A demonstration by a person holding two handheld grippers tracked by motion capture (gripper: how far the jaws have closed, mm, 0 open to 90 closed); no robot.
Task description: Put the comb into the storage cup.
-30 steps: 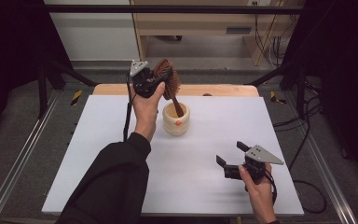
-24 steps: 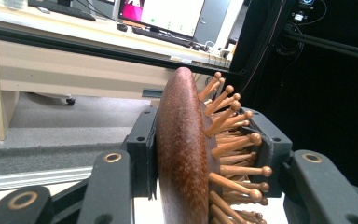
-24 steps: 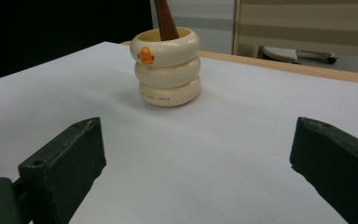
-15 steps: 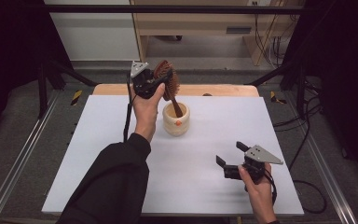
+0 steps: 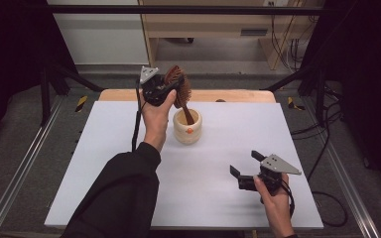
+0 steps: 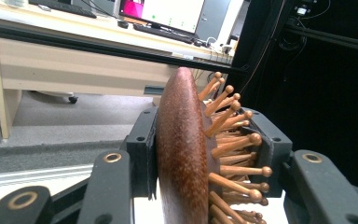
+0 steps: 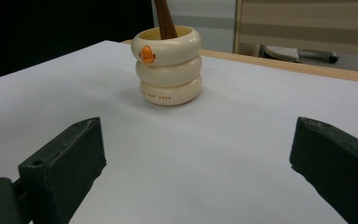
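your right gripper (image 5: 242,169) sits low near the front right of the white table (image 5: 228,198), jaws spread wide with nothing between them, aimed at the cream holder (image 7: 169,65). that ringed holder with its orange mark stands toward the far middle of the table. farther back, your left gripper (image 5: 171,90) is raised above the holder, its jaws pinching the head of the wooden hairbrush (image 6: 186,154), one on the smooth back, one against the bristles. the brush handle reaches down into the holder.
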